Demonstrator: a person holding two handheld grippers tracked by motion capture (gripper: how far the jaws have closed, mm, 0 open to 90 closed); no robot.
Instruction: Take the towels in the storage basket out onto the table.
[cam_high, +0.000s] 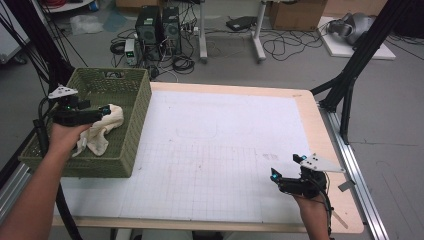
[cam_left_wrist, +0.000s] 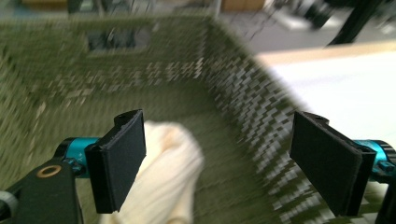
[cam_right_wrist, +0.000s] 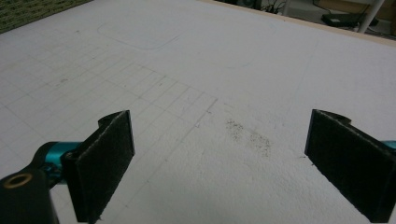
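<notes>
- The cream cloth lay crumpled inside the green woven basket, against its right wall, near the left edge of the tabletop.
- The left hand-held gripper hovered just over the cloth; in the left gripper view its jaws stood wide apart, the cloth beside the left pad and nothing clamped.
- I judged the step to be either dropping the cloth in or reaching for it; which one I couldn't tell.
- A next move would call for lifting clear of the basket wall.
- The right hand-held gripper rested at the tabletop's near right, jaws wide open, holding nothing.
- The left gripper view was motion-blurred, and the cloth's lower end was cut off there.
</notes>
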